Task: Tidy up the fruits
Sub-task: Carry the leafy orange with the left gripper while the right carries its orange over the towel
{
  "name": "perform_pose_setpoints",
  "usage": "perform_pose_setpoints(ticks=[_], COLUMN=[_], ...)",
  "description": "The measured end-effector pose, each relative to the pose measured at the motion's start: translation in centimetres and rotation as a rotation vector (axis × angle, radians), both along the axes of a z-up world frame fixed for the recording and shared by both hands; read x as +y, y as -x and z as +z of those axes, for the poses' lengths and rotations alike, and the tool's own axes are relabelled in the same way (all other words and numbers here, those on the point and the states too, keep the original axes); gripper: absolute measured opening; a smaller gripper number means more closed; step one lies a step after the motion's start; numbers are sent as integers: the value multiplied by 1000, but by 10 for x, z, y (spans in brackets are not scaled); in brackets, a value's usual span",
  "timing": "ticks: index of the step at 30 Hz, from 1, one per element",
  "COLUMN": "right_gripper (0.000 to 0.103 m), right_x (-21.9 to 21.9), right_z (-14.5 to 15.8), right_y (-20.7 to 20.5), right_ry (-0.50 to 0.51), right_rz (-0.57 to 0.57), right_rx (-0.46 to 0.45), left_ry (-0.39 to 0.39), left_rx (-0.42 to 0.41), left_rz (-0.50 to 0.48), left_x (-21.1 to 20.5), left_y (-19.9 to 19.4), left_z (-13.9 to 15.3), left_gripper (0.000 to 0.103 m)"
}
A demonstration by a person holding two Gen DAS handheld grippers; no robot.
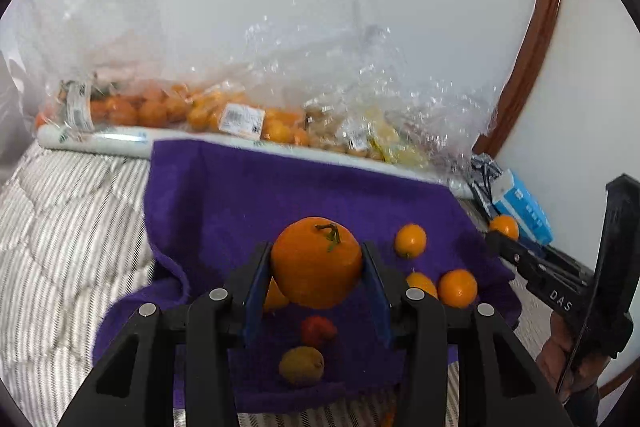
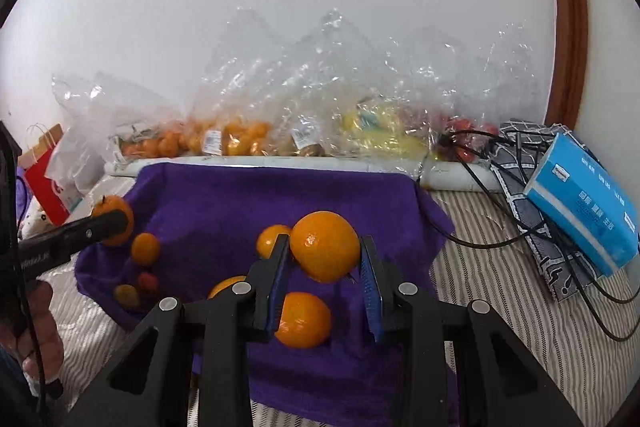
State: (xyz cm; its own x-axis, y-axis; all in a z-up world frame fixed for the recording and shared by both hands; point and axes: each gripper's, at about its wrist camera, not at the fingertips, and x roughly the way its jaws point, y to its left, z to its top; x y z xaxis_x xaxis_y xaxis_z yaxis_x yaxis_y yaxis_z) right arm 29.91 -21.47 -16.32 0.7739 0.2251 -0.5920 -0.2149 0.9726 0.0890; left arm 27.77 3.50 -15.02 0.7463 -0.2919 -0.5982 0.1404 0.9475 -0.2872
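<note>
**Two tools, each carrying an orange above the purple towel**

The left tool (image 1: 317,267) is clamped on a stemmed orange (image 1: 316,262), its blue pads (image 1: 256,291) pressing the fruit's flanks so that the stem faces up and the grip crosses the widest part. The right tool (image 2: 325,259) is likewise clamped on a second orange (image 2: 325,246), held clear of the cloth. Both fruits hang above the purple towel (image 2: 224,199), which is spread over the striped bed (image 2: 500,291) and probably serves as the sorting area, its pile keeping round fruit from rolling. Already lying on the towel are several smaller oranges (image 1: 410,240), a red fruit (image 1: 318,331) and a brownish-green fruit (image 1: 301,365) near the towel's near edge; like seems to be grouped with like. Clear bags of fruit (image 2: 240,139) line the wall along the bed's far edge, apparently the supply. A blue tissue pack (image 2: 584,203) rests toward the bed's right edge, apart from the towel.
</note>
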Motion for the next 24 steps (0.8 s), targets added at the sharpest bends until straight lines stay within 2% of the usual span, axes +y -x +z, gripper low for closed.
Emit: perform_pose_setpoints(ticks=[4, 10, 24], right_gripper=[33, 33, 34], right_x=[4, 10, 13], right_z=[-12, -21, -29], right_y=[-5, -9, -13], right_ry=[14, 52, 97], right_rz=[11, 11, -1], right_rx=[38, 50, 61], left_ry=[-12, -84, -80], left_rx=[11, 7, 10], left_rz=[-27, -47, -66], left_x=[-8, -19, -20], left_y=[-1, -3, -2], left_z=[-8, -16, -19], left_gripper=[42, 42, 42])
